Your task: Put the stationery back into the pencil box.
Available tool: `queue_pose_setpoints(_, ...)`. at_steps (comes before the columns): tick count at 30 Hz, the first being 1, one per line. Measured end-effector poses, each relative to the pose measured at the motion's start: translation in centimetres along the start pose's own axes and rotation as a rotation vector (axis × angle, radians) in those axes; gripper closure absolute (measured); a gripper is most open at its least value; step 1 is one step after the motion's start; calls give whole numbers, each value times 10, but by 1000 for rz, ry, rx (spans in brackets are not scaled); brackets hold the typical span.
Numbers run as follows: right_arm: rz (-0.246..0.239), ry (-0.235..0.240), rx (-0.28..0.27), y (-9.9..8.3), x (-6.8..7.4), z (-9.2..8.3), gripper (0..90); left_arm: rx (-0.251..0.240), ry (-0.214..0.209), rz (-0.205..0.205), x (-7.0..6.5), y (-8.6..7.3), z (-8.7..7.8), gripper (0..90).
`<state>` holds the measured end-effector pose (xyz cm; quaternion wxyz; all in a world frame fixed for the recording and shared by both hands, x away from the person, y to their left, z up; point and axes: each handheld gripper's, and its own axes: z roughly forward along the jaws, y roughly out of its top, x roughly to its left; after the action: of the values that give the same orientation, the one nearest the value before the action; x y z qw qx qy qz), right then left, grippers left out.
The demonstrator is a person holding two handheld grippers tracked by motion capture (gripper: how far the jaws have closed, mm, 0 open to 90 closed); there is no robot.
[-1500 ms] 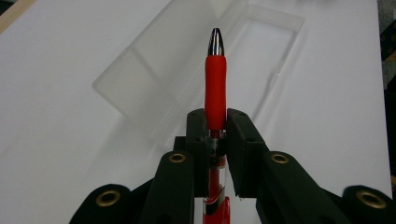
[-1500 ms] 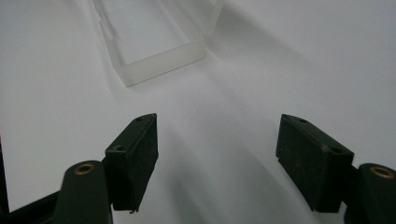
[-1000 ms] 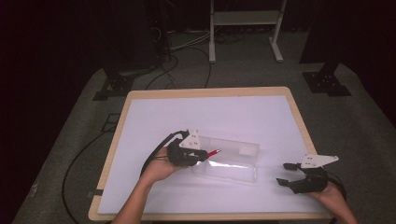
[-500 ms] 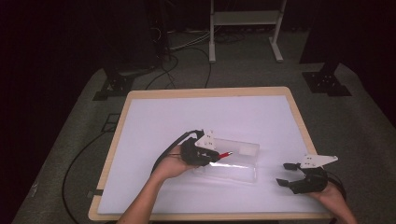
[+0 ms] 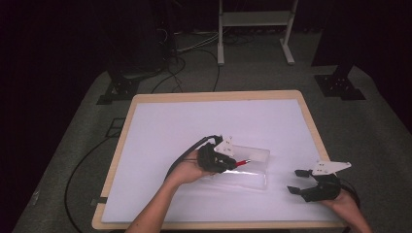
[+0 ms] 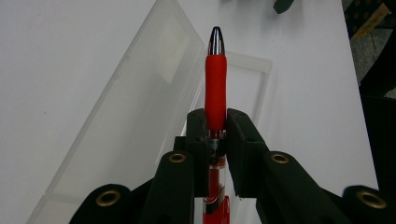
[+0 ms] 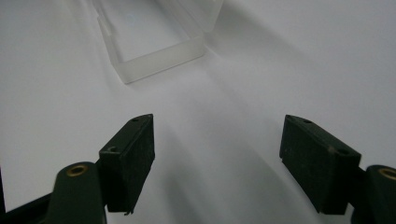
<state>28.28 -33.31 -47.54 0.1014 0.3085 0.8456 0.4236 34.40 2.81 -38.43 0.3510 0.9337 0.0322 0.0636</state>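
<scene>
the right gripper [image 5: 300,181] rests near the front right edge of the surface [image 5: 160,126], in the same place as a second ago, its jaws wide apart with nothing between them. in the right gripper view the near end of the clear case [image 7: 154,49] lies a little ahead of it on the white top.

the left gripper [image 5: 232,164] has moved since one second ago: it went to the right along the surface, and now it is over the clear case [image 5: 248,167], where before it was at the case's left end. its jaws are clamped on the red pen [image 6: 215,88], which points forward out of them, with the silver tip over the open case [image 6: 140,93]. the pen is not yet touching the case floor, as far as i can tell.

i judge that the pen is being carried into the case, and that what remains is to lower it along the tray and let it go. the case did not shift.
</scene>
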Motion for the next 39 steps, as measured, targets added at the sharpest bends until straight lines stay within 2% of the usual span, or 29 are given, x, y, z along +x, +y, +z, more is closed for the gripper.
queue_pose_setpoints(8,-3,-3,-5,0,0,-2,257,-6,-11,8,3,9,10,796)
queue_pose_setpoints(22,-5,-9,-3,-1,0,-2,257,14,-36,4,7,10,30,796)
queue_pose_setpoints(39,-15,-15,-1,-1,0,-3,257,19,-59,0,9,9,42,796)
